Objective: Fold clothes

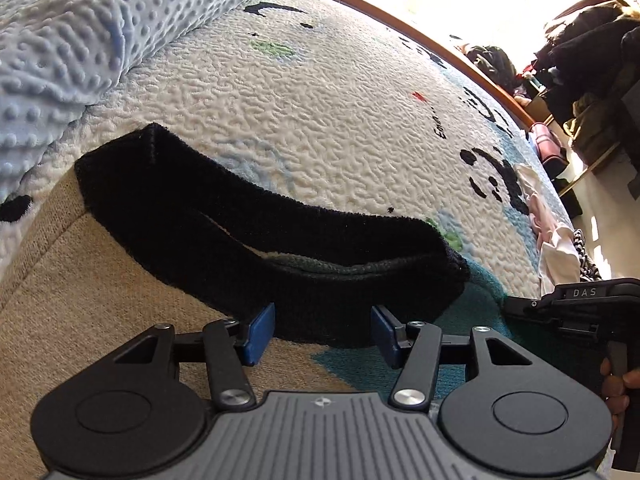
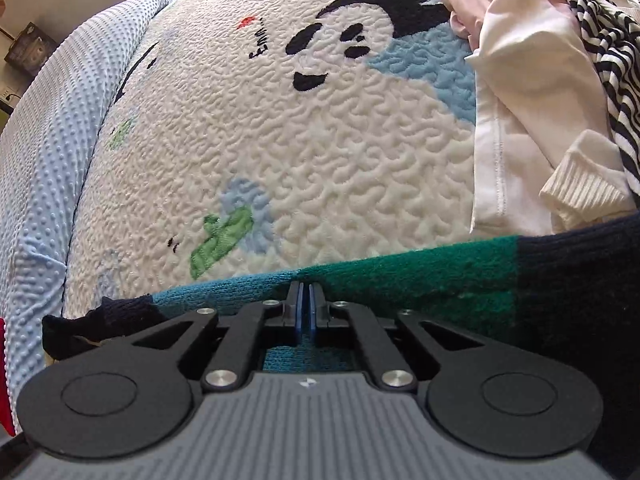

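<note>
Starting to fold the sweater point(image 2: 400, 276) on the bed point(image 2: 320, 140): right gripper point(image 2: 306, 312) pinching its edge, left gripper point(image 1: 323, 332) wide around the black collar point(image 1: 240, 216), next needing a squeeze.

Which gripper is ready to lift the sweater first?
Probably the right gripper: it is shut on the sweater at its top edge. The left gripper is open, its fingers either side of the black collar, not gripping.

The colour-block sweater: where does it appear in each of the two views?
Left wrist view: the sweater fills the lower left and centre, with its black collar above the tool.
Right wrist view: it is a band across the bottom.
Shared landmark: the panda face on the blanket.
</note>
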### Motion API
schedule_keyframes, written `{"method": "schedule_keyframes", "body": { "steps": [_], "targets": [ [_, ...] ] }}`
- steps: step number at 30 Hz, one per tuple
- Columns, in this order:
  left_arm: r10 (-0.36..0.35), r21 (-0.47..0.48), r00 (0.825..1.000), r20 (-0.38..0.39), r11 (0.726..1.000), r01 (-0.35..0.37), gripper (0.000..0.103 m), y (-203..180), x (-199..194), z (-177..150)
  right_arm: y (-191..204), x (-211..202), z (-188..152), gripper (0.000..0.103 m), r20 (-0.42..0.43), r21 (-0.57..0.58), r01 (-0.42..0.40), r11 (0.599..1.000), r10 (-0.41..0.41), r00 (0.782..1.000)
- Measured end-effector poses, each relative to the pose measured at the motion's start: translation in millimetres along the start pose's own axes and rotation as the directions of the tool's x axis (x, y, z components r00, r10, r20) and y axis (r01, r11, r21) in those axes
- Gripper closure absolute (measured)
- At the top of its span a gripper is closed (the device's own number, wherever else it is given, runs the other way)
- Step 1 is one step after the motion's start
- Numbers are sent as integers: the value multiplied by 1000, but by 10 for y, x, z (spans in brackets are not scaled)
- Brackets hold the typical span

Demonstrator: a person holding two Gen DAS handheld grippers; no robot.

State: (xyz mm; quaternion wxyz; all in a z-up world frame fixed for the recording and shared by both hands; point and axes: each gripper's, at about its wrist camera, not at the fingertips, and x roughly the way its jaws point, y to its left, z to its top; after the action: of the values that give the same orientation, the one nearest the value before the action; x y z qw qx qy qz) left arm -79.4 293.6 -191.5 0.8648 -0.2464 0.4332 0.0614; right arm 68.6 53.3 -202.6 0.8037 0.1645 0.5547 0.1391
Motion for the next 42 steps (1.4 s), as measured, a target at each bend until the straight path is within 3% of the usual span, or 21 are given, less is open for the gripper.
{"method": "schedule_keyframes", "body": {
  "steps": [2,5,9,12,15,20,22,24,28,30,32,35,38,42],
  "targets": [
    [8,15,1000,-4,1000,-8,47,-47,-36,25,33,-43,27,101,-7,-18,3,1000,-3,1000],
    [-1,-19,1000,14,1000,1,48,-61,-270,40,183,-308,-16,90,30,-129,-19,992,23,999],
    [14,11,998,53,1000,-14,47,-12,-748,-162,344,-772,-453,87,35,-358,-23,934,38,999],
    [53,31,997,51,998,-55,47,76,-962,-382,342,-940,-862,83,8,-438,-18,899,24,1000],
    [124,40,992,11,991,-125,48,212,-905,-542,288,-871,-1136,83,-6,-462,17,887,-23,1000],
    [165,15,986,7,986,-165,46,334,-756,-671,231,-605,-1371,84,24,-472,78,878,-75,997],
    [131,30,991,23,991,-131,45,231,-861,-619,334,-693,-1345,81,35,-484,84,871,-77,996],
    [89,47,995,42,995,-91,48,122,-979,-566,457,-893,-1356,82,70,-507,50,861,-16,997],
    [-17,150,1000,20,989,14,46,-241,-1079,-725,726,-1066,-1552,82,67,-575,-13,818,63,996],
    [-25,217,999,-35,976,32,46,-417,-967,-897,816,-939,-1707,86,37,-618,-6,786,37,999],
    [30,291,996,-79,957,-6,46,-486,-794,-1138,814,-737,-1865,85,13,-648,24,761,-20,1000],
    [54,396,998,-29,918,-38,45,-558,-760,-1322,772,-615,-1996,85,51,-675,53,736,-24,998],
    [23,295,999,-41,956,-9,46,-468,-879,-1179,797,-781,-1886,86,51,-647,39,761,-7,999],
    [23,252,999,-34,968,-13,40,-331,-1020,-1083,659,-1019,-1885,85,101,-637,95,765,-39,994]
  ]
}}
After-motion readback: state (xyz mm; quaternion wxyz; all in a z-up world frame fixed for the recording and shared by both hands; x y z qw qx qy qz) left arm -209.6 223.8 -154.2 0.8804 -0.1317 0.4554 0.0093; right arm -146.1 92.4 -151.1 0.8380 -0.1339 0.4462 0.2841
